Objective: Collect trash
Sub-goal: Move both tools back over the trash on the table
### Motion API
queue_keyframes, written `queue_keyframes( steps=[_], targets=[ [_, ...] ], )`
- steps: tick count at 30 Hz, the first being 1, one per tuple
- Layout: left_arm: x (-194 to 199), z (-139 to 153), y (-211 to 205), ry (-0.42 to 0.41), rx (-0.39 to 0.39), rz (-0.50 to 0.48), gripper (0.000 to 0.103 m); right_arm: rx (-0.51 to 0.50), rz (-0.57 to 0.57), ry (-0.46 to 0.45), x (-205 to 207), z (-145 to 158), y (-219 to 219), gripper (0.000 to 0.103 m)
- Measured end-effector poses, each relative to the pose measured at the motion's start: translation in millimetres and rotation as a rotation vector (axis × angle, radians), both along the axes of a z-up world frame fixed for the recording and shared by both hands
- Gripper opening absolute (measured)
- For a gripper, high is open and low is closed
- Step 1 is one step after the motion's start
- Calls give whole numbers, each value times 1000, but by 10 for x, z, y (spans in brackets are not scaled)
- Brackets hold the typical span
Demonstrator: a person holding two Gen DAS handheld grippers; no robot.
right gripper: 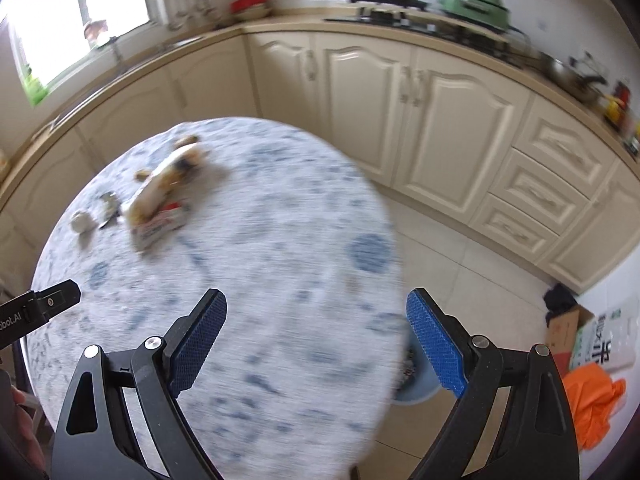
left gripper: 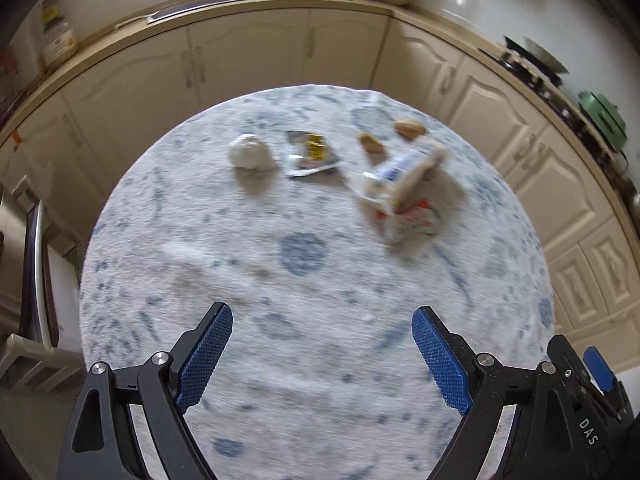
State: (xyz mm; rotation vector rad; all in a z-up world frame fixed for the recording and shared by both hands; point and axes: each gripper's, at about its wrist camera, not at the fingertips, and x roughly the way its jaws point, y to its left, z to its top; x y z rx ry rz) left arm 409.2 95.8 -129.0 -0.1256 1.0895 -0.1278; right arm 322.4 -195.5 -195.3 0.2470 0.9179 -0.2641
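Trash lies at the far side of a round table with a blue-patterned cloth (left gripper: 280,280): a crumpled white paper ball (left gripper: 250,152), a silver snack wrapper (left gripper: 310,154), two brown nutshell-like bits (left gripper: 372,142), (left gripper: 409,128), a white-and-blue wrapper (left gripper: 404,168) and a red-and-white packet (left gripper: 408,220). My left gripper (left gripper: 322,324) is open and empty over the near side. My right gripper (right gripper: 316,312) is open and empty over the table's right edge; the trash pile (right gripper: 160,196) shows blurred at its far left.
Cream kitchen cabinets (left gripper: 280,52) curve behind the table. A blue bin (right gripper: 414,384) sits on the floor under the table's right edge. An orange bag (right gripper: 592,400) and cardboard boxes (right gripper: 568,328) lie on the floor at the right. The left gripper's tip (right gripper: 48,304) shows at the left.
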Motion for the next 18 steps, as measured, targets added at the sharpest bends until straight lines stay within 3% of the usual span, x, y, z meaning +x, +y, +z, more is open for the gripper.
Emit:
queue_keyframes(
  steps=[10,18],
  targets=[
    [394,-175,784,30,9,126,88,50,122,62,811,-103,667,93],
    [747,-405,1095,61,34,157,88,19,148,159,1462,-457,966,90]
  ],
)
